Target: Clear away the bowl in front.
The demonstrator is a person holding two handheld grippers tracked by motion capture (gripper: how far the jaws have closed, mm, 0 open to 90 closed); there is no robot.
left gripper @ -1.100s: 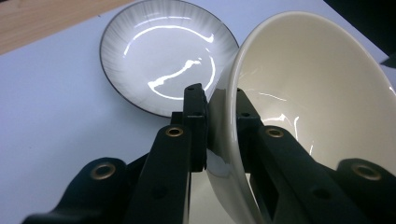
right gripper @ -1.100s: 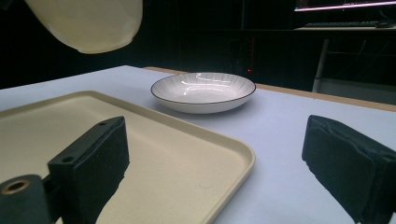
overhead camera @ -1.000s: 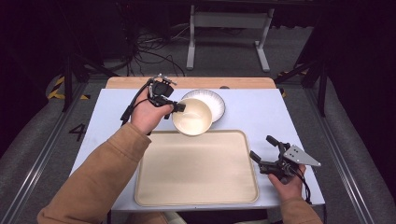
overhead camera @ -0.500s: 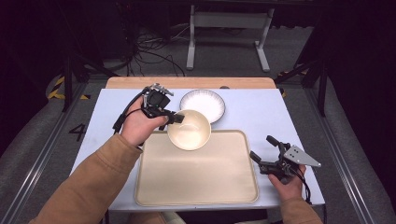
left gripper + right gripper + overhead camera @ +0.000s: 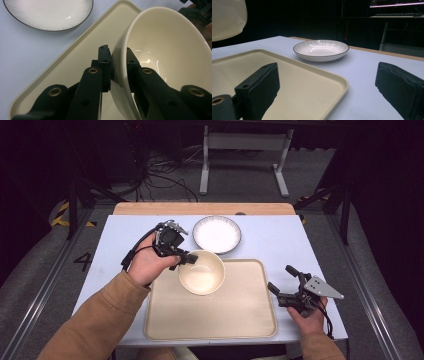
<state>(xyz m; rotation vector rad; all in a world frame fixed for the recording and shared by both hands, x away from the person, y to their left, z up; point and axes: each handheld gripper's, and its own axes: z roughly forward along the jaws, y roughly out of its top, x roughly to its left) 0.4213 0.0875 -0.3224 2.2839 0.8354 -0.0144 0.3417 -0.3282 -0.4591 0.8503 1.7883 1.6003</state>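
A cream bowl [image 5: 201, 272] hangs tilted in the air over the far left part of the beige tray [image 5: 235, 320]. My left gripper [image 5: 187, 257] is shut on its rim, one jaw inside and one outside the wall. The left gripper view shows the pads [image 5: 106, 57] pinching the bowl's [image 5: 165, 50] wall above the tray [image 5: 72, 67]. My right gripper [image 5: 280, 277] rests open at the tray's right edge, nothing between its jaws. From the right gripper [image 5: 329, 85] view, the bowl [image 5: 227, 17] floats at top left above the tray [image 5: 299, 82].
A white ribbed plate with a dark rim [image 5: 217, 234] lies on the pale blue table [image 5: 280, 240] just beyond the tray; it also appears as the plate [image 5: 47, 12] and the plate [image 5: 321, 50]. Dark floor, cables and a metal stand lie past the table's wooden far edge.
My left gripper has carried the bowl from beside the plate toward the person, out over the tray's far left part. The right gripper has stayed put.
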